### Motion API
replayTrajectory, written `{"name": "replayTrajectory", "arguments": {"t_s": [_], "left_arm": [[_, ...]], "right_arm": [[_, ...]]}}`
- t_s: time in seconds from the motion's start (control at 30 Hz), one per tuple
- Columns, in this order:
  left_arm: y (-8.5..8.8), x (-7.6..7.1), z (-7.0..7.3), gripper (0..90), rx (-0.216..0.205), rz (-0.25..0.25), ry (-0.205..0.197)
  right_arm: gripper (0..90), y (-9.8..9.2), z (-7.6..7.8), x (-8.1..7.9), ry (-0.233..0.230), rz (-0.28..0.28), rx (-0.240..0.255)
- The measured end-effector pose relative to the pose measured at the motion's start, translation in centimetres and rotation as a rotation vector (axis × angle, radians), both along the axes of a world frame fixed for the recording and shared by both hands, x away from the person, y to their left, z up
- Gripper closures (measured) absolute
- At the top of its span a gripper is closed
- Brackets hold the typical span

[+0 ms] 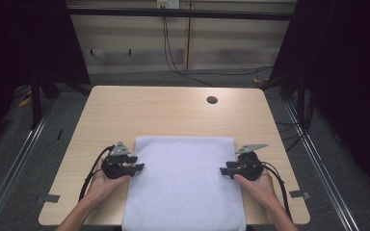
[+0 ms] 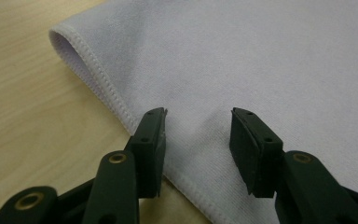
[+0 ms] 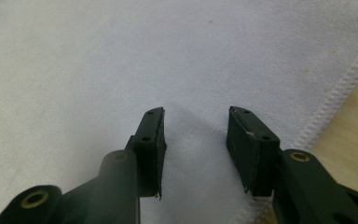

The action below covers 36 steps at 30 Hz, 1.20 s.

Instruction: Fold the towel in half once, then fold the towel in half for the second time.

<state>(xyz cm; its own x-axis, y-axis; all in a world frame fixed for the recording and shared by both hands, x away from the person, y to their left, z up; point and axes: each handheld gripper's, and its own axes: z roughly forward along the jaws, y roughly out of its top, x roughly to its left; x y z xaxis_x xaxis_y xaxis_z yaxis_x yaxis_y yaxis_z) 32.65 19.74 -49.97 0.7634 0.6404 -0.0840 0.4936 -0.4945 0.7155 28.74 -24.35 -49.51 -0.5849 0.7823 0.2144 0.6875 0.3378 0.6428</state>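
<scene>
A white cloth (image 1: 185,178) lies flat on the near half of the wooden table (image 1: 168,113), hanging slightly over the front edge. My left gripper (image 1: 138,167) sits at the cloth's left hem, jaws apart over the stitched edge (image 2: 116,100), a small ridge of fabric between them; the pads do not press it. My right gripper (image 1: 224,171) is at the cloth's right hem, jaws apart above the fabric (image 3: 121,60) with the stitched edge (image 3: 340,88) beside it. In the gripper views the left gripper (image 2: 197,128) and the right gripper (image 3: 195,126) both stand open.
A round cable hole (image 1: 212,100) sits in the table at the back right. Bare tabletop lies beyond the cloth. Tape marks (image 1: 298,194) stick near the front corners. Cables run over the floor behind the table.
</scene>
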Motion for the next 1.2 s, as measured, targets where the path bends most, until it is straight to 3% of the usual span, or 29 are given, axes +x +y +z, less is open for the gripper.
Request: {"name": "replayTrajectory", "arguments": {"t_s": [0.03, 0.13, 0.2, 0.37, 0.53, 0.7, 0.77, 0.83, 0.9, 0.97, 1.07, 1.1, 1.2], "left_arm": [[0.0, -0.3, 0.0, 55.8, -0.009, 0.005, 0.011], [0.0, -1.2, 0.1, 55.9, 0.025, -0.014, -0.02], [0.2, -1.7, 0.1, 55.6, -0.007, -0.015, 0.012], [0.7, -2.9, 0.1, 54.9, -0.009, -0.039, 0.011], [1.1, -4.0, 0.2, 51.5, -0.037, -0.059, 0.041], [1.5, -3.3, 0.8, 51.5, -0.053, -0.061, 0.09], [1.7, -2.7, 1.5, 51.5, -0.078, -0.038, 0.073], [2.0, -2.0, 2.5, 51.1, -0.115, -0.019, 0.057], [2.3, -1.2, 3.1, 50.8, -0.109, -0.01, 0.027], [2.6, -0.4, 3.2, 50.5, -0.124, 0.013, 0.024], [2.8, 0.7, 2.9, 50.4, -0.14, 0.069, 0.017], [2.8, 0.9, 2.7, 50.4, -0.125, 0.082, 0.018], [3.0, 1.1, 2.6, 49.3, -0.114, 0.076, 0.023]], "right_arm": [[57.1, 0.0, 0.0, -0.1, -0.005, 0.009, -0.001], [57.1, 0.1, 0.1, -0.7, -0.001, 0.013, -0.008], [57.0, 0.1, 0.1, -1.0, 0.0, 0.025, -0.007], [56.3, 0.3, 0.3, -1.8, 0.009, 0.044, -0.019], [55.3, 0.7, 0.5, -3.0, 0.026, 0.054, -0.031], [53.1, 0.6, 0.6, -2.9, 0.048, 0.051, -0.009], [49.9, 0.6, 1.1, -2.5, -0.002, 0.032, -0.028], [49.9, 0.5, 1.4, -2.3, -0.011, 0.019, -0.019], [50.0, 0.1, 2.0, -1.6, -0.044, -0.006, -0.005], [50.2, -0.8, 2.7, -0.3, -0.082, -0.036, 0.024], [50.7, -1.4, 3.0, 1.0, -0.093, -0.068, 0.014], [50.8, -1.6, 3.1, 1.6, -0.096, -0.084, 0.012], [51.8, -2.2, 2.9, 3.1, -0.102, -0.115, 0.035]]}}
